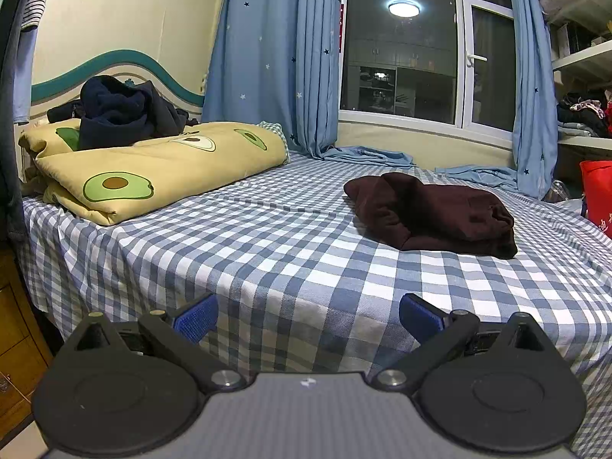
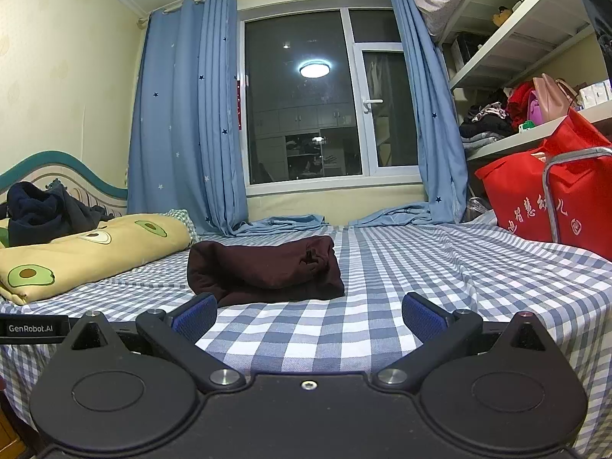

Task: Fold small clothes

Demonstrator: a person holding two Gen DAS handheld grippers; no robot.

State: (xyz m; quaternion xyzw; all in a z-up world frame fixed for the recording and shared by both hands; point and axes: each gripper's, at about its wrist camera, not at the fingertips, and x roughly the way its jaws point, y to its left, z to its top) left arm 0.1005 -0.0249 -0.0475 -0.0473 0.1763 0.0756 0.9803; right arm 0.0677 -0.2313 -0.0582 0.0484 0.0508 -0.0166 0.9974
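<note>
Bedding fills most of what we see: a blue-and-white checked sheet (image 2: 440, 267) covers the bed, with a folded avocado-print quilt (image 1: 153, 168) at its head and a heap of dark navy clothes (image 1: 122, 114) on top of that quilt. Blue star curtains (image 2: 183, 122) hang beside the dark window (image 2: 306, 99), their hems spilling onto the sheet. A red bag (image 2: 554, 199) stands at the bed's right side below cluttered shelves (image 2: 508, 57). Our maroon garment (image 2: 264, 267) lies folded in a compact bundle on bare sheet. It sits just ahead of our right gripper (image 2: 310, 315), slightly left of centre, and farther ahead and to the right of our left gripper (image 1: 308, 317). Both grippers have their fingers spread wide, holding nothing.
</note>
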